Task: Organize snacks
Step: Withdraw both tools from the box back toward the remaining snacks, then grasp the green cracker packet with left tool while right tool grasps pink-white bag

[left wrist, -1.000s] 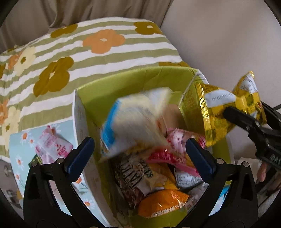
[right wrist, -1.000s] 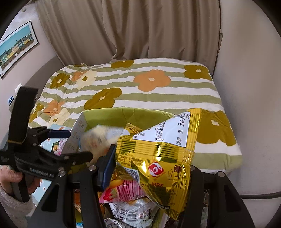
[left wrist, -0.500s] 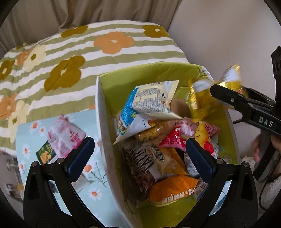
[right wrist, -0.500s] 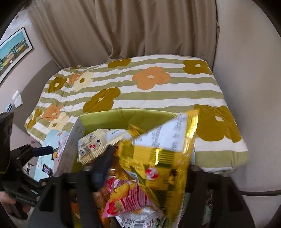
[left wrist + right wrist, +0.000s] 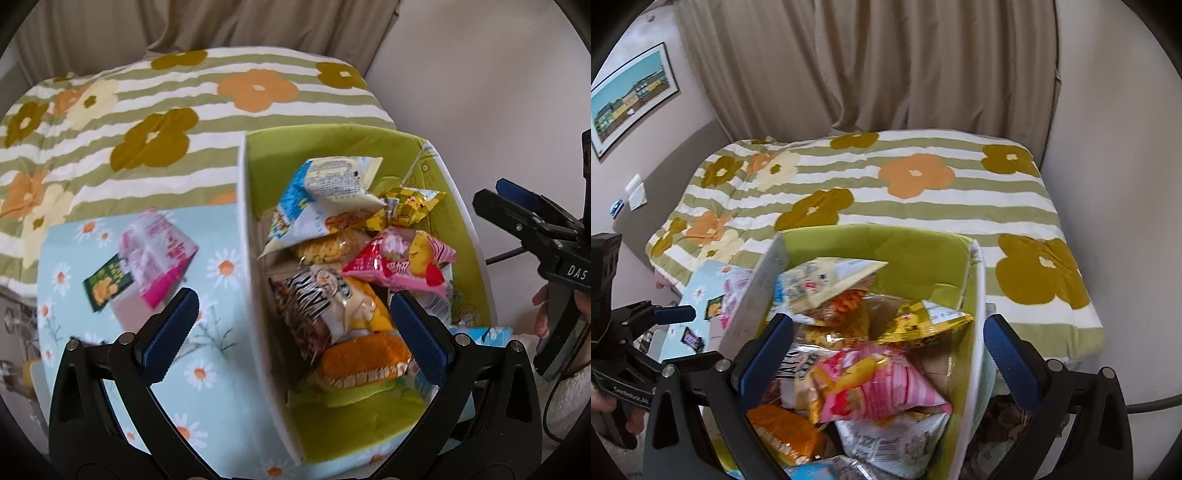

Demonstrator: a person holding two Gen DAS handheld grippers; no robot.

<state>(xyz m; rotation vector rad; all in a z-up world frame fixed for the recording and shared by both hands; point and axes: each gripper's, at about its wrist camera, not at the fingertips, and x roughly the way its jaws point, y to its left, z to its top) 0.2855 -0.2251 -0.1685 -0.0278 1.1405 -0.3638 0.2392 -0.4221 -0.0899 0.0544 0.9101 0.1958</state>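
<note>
Two tools hover over the work, yours to steer. Largest is the bed behind, then the daisy-print tabletop, then the green-lined box piled with snack packets. The yellow packet lies in the box, so that drop looks done. Your right tool is opening wide with nothing between its pads. Your left tool stands open and empty. Next, I judge, you reach for the pink packet and small green packet lying outside the box. Legible writing: "DAS" on the right tool's body.
</note>
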